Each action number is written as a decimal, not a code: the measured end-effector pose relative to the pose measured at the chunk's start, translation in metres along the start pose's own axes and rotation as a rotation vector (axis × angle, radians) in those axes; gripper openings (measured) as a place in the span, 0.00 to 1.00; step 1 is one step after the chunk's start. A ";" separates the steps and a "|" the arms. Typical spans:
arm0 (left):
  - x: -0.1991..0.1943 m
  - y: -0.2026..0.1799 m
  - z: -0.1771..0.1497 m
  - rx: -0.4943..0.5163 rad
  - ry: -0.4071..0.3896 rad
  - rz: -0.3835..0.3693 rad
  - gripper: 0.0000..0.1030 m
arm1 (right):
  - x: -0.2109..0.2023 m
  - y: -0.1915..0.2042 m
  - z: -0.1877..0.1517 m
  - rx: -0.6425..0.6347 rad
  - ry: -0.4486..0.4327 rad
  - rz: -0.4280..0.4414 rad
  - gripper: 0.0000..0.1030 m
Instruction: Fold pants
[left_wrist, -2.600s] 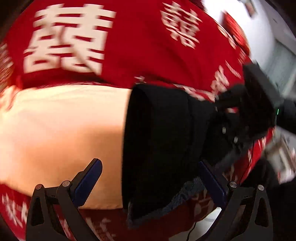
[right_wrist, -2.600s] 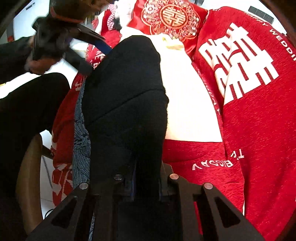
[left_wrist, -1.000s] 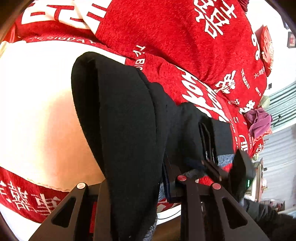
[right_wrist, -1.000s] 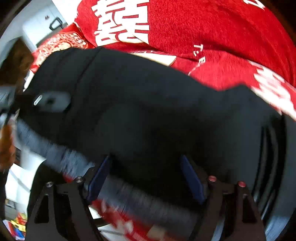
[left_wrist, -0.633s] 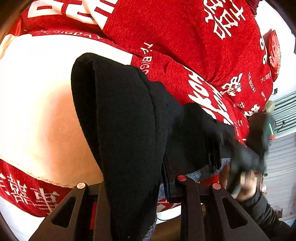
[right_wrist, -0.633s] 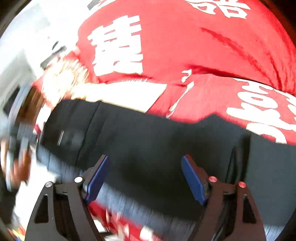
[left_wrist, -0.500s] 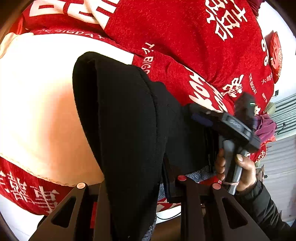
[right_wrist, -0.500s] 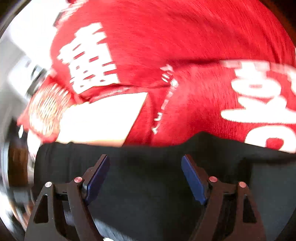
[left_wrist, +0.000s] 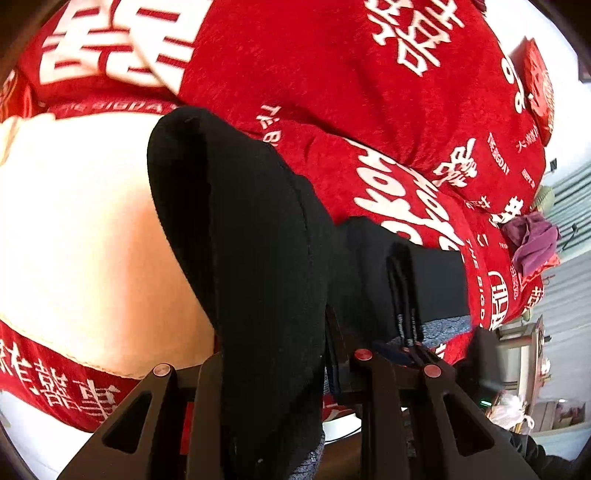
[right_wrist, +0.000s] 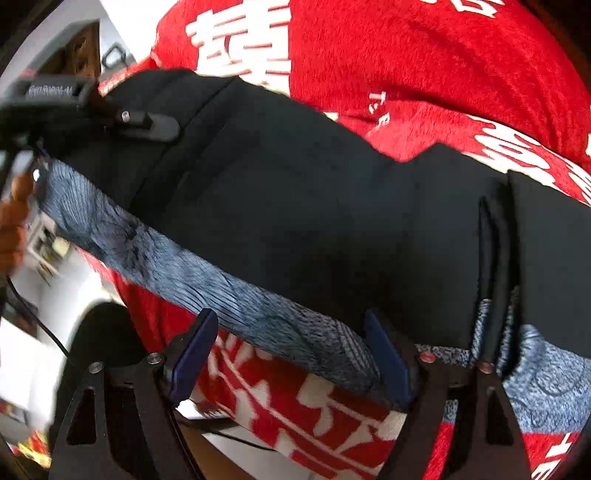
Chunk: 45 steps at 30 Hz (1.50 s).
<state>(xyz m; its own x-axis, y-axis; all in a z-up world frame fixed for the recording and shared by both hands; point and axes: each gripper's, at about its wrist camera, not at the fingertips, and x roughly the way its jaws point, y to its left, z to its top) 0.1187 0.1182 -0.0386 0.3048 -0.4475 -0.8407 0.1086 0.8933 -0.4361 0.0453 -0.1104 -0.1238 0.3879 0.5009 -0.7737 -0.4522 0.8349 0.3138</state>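
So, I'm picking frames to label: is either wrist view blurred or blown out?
Left wrist: pants sharp; cream panel overexposed; fisheye bends the edges. Right wrist: motion smear along the left edge around the left gripper; centre reasonably sharp.

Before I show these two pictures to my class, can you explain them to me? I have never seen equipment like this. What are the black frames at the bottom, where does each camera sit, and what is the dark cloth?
No robot arm is here: a person holds a two-finger gripper in each hand, with a fisheye camera on each looking along its fingers. That is why black frames fill the bottom edges.

In the left wrist view, the left gripper is shut on the black pants, which hang bunched between its fingers.

In the right wrist view, the right gripper is open, its blue-padded fingers apart near the pants' grey lining.

The pants lie on a red blanket with white characters.
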 end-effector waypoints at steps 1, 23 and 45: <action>0.000 -0.003 0.000 0.003 0.002 0.004 0.26 | -0.001 -0.002 0.001 0.006 -0.013 0.014 0.83; 0.033 -0.236 0.014 0.287 0.077 0.072 0.26 | -0.135 -0.111 -0.051 0.019 -0.208 -0.329 0.84; 0.244 -0.375 -0.006 0.391 0.325 0.232 0.30 | -0.201 -0.245 -0.111 0.560 -0.429 -0.223 0.84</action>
<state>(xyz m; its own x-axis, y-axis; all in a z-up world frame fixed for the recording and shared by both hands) 0.1465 -0.3259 -0.0824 0.0620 -0.1719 -0.9832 0.4348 0.8913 -0.1285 -0.0112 -0.4407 -0.1063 0.7546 0.2554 -0.6044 0.1071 0.8608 0.4975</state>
